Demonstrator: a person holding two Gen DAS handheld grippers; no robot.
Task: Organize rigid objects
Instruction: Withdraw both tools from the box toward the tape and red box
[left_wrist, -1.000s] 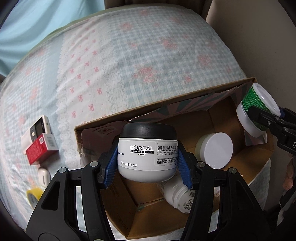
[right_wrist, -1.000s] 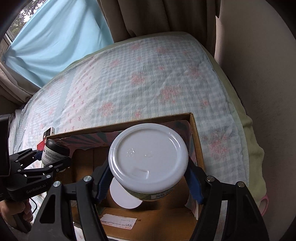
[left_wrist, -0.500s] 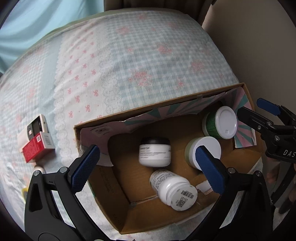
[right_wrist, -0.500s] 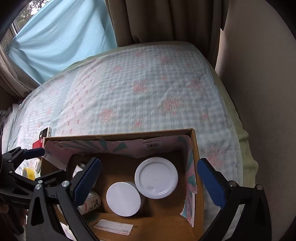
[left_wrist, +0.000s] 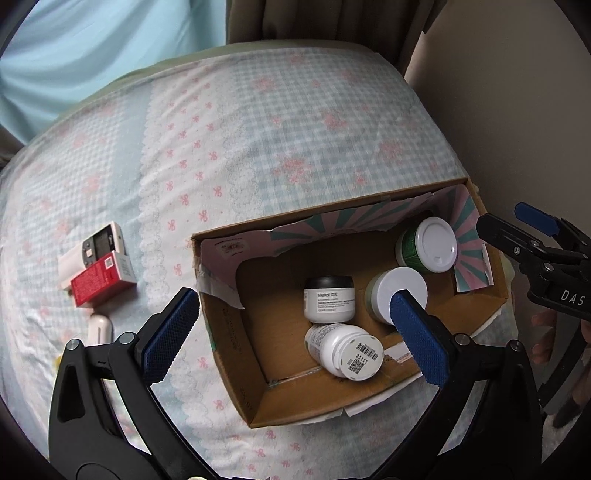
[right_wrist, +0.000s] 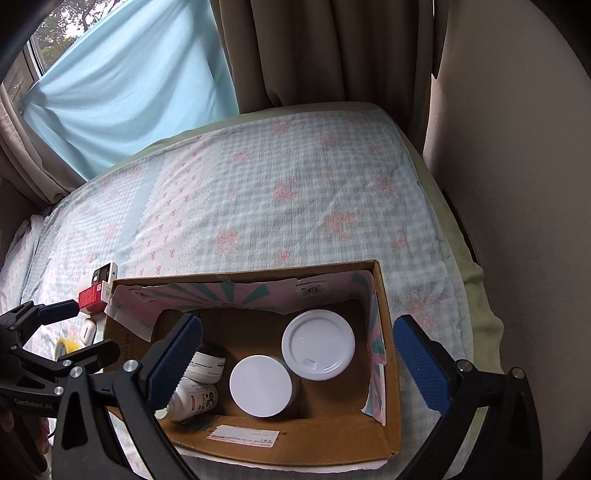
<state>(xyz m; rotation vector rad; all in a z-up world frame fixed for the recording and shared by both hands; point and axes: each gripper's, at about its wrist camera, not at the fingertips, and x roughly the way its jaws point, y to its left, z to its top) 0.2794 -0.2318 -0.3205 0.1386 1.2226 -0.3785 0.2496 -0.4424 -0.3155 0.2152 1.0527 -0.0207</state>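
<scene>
In the right wrist view, a blue pad hides most of the black-lidded white jar (right_wrist: 208, 363); the yellow tape roll (right_wrist: 66, 347) is partly hidden.

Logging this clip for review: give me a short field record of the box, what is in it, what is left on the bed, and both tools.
box: open cardboard box on the bed
in box: black-lidded jar, green jar, white-lidded jar, white bottle lying on its side
left on bed: red carton, small devices beside it
left tool: open, empty, above box
right tool: open, empty, above box
</scene>
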